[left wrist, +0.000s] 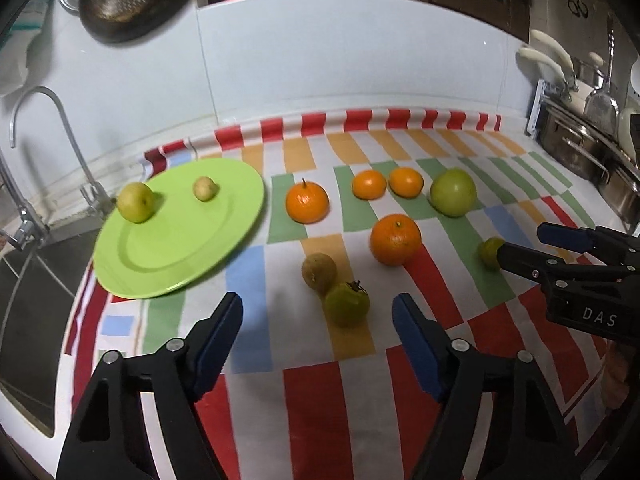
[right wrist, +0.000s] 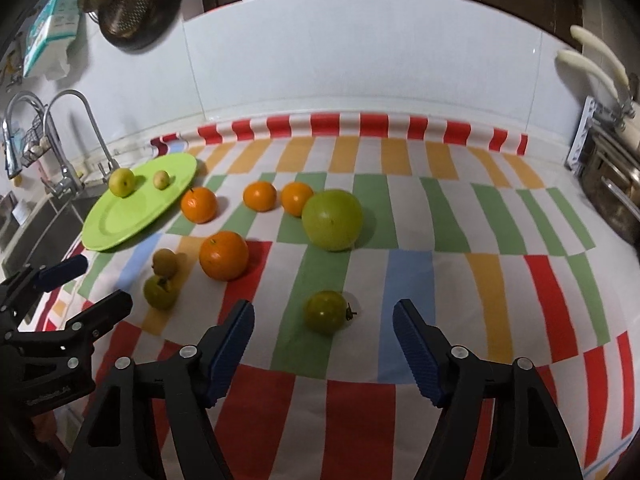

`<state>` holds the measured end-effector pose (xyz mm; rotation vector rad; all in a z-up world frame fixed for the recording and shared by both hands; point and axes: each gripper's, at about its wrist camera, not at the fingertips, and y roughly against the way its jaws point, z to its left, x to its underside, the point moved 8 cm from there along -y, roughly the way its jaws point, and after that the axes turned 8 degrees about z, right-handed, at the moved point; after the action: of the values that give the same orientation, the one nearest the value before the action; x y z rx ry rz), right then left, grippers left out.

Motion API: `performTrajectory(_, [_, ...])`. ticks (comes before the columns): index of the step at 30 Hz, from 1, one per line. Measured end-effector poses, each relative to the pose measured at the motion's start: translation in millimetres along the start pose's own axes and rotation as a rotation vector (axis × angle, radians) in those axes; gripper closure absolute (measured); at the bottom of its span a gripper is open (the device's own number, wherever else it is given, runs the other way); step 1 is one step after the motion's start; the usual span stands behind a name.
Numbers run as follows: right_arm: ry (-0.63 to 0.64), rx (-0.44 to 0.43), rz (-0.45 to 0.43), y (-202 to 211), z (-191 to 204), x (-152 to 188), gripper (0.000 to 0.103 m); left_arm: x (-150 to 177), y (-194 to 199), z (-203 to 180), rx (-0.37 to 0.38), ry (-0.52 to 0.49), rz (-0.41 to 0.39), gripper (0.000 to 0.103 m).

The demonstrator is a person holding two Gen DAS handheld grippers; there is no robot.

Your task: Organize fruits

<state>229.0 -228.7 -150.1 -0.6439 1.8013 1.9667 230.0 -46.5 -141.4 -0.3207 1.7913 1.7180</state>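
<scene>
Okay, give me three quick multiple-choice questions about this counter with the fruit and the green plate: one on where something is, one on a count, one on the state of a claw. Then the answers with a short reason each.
1. Where does the green plate lie on the striped cloth?
A. At the sink end
B. Beside the pots
C. In the middle of the fruit

2. How many fruits lie on the plate?
A. None
B. Two
C. Four

3. What is the right claw doing?
A. Shut on an orange
B. Open with nothing gripped
C. Shut on the plate's rim

Answers:
1. A: the plate sits by the tap and sink.
2. B: a larger yellow-green fruit and a smaller one rest on it.
3. B: its jaws stand apart, with the small green tomato ahead of them, untouched.
</scene>
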Motion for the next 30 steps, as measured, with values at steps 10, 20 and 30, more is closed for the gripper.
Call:
performTrajectory(10, [-0.011, -0.042, 0.069, -27, -2, 5, 0.048, 0, -27, -11, 0.058, -0.019, 0.058, 0.050])
performTrajectory(20, [0.001, -0.067, 0.082, -39, -1, -2, 0.064, -1, -38, -14, 0.086, -0.004, 0.088, 0.073])
performTrajectory(30, [0.024, -0.066, 0.076, -37, 6, -2, 0.068, -2, -29, -14, 0.098, 0.002, 0.072, 0.073])
